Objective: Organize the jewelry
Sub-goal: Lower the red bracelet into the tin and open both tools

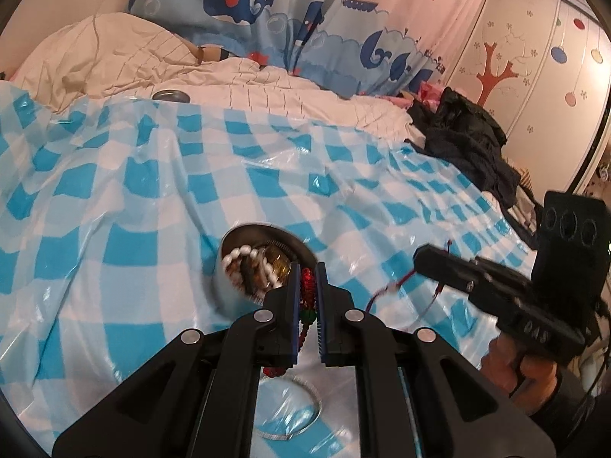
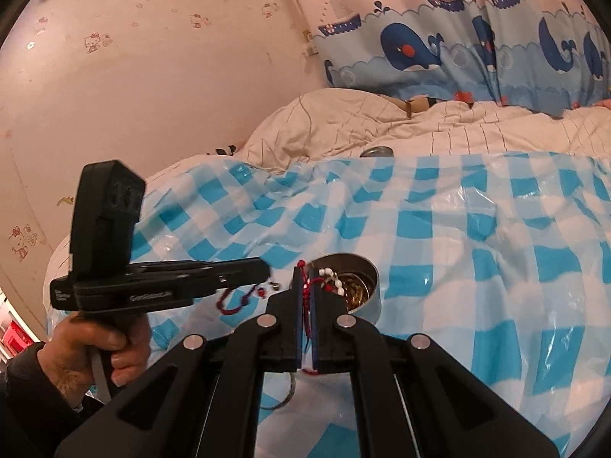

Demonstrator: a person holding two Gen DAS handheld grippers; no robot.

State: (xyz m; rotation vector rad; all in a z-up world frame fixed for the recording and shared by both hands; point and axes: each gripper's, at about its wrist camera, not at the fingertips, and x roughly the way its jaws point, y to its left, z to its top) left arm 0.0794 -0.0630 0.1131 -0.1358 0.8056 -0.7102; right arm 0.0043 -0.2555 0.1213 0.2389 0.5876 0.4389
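Observation:
A round metal tin [image 1: 225, 294] [image 2: 372, 305] stands on the blue-checked plastic sheet [image 1: 114, 198], filled with a white bead strand [image 1: 238, 253] [image 2: 332, 278] and gold pieces. My left gripper [image 1: 307, 267] hovers just right of the tin, shut on a red bead string [image 1: 308, 286] that dangles below the pads. My right gripper [image 2: 305, 271] is shut on a thin red cord [image 2: 305, 294], close to the tin's left rim. Each gripper shows in the other's view: the right gripper [image 1: 418, 257] trails cord [image 1: 385, 290]; the left gripper [image 2: 267, 267] has a red loop [image 2: 233, 303] hanging under it.
A thin metal bangle [image 1: 317, 408] [image 2: 288, 397] lies on the sheet beneath the grippers. A small round lid [image 1: 172, 95] [image 2: 376, 151] rests at the sheet's far edge by the cream duvet [image 1: 95, 53]. Black clothing [image 1: 466, 141] is heaped at the right, with a whale-print curtain behind.

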